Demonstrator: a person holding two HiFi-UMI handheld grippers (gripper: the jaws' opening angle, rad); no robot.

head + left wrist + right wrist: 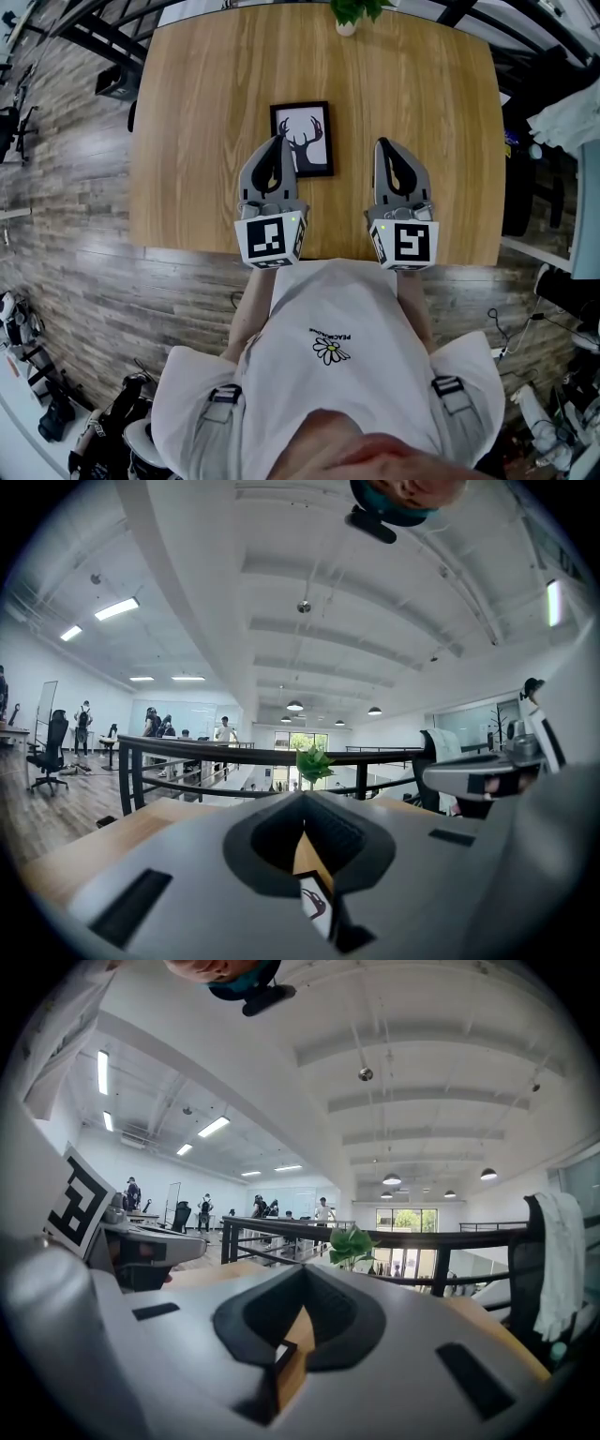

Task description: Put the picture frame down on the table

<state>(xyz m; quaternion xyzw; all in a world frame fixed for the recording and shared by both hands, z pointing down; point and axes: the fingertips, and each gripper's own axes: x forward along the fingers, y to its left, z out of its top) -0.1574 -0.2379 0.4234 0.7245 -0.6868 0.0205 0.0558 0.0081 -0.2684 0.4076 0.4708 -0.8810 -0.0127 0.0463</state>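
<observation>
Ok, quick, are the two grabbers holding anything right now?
Left gripper: closed, holding nothing.
Right gripper: closed, holding nothing.

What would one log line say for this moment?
picture frame: flat on table | left gripper: shut, empty | right gripper: shut, empty
</observation>
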